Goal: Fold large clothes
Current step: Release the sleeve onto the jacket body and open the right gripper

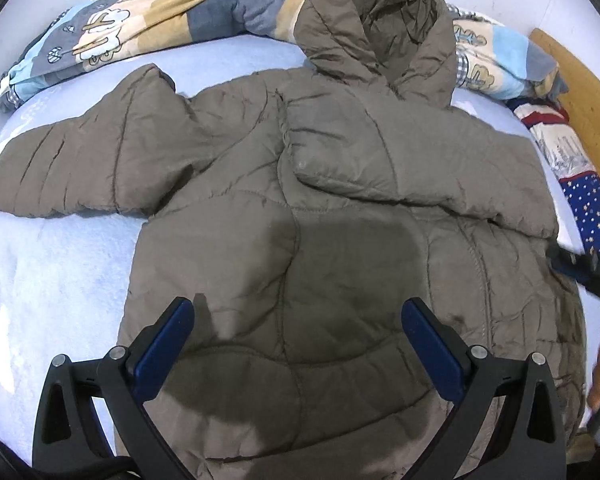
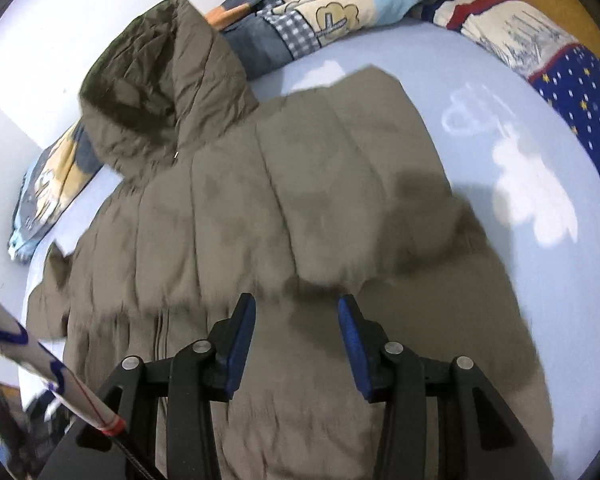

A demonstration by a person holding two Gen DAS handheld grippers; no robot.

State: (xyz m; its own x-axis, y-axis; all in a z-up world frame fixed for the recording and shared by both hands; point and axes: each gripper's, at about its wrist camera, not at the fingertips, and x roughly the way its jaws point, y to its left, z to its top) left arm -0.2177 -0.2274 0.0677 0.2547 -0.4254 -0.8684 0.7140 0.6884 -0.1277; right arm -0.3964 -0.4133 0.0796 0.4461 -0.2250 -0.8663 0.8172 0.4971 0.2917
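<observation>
From my remote seat, both grippers point steeply down over the jacket (image 1: pixel 300 208) spread on the bed (image 1: pixel 60 264). My left gripper (image 1: pixel 298 320) hangs with its jaws wide apart, blue pads (image 1: pixel 164 344) clear of the cloth, nothing between them; its shadow falls on the jacket's lower body just ahead. My right gripper (image 2: pixel 296 320) has its jaws partly apart and also grips nothing; the picture there is blurred, and I cannot tell whether the tips touch the fabric below them.

The jacket lies flat beneath and ahead of both grippers, its long axis running away from them: hem nearest the fingers, hood (image 1: pixel 380 28) at the far end, pointing toward the wall. From the left gripper, one sleeve (image 1: pixel 80 164) stretches out far to the left, while the other sleeve (image 1: pixel 400 152) lies folded across the chest. A patterned quilt (image 1: pixel 140 28) is bunched beyond the hood, and a starred blue cloth (image 2: pixel 580 112) lies far to the right.
</observation>
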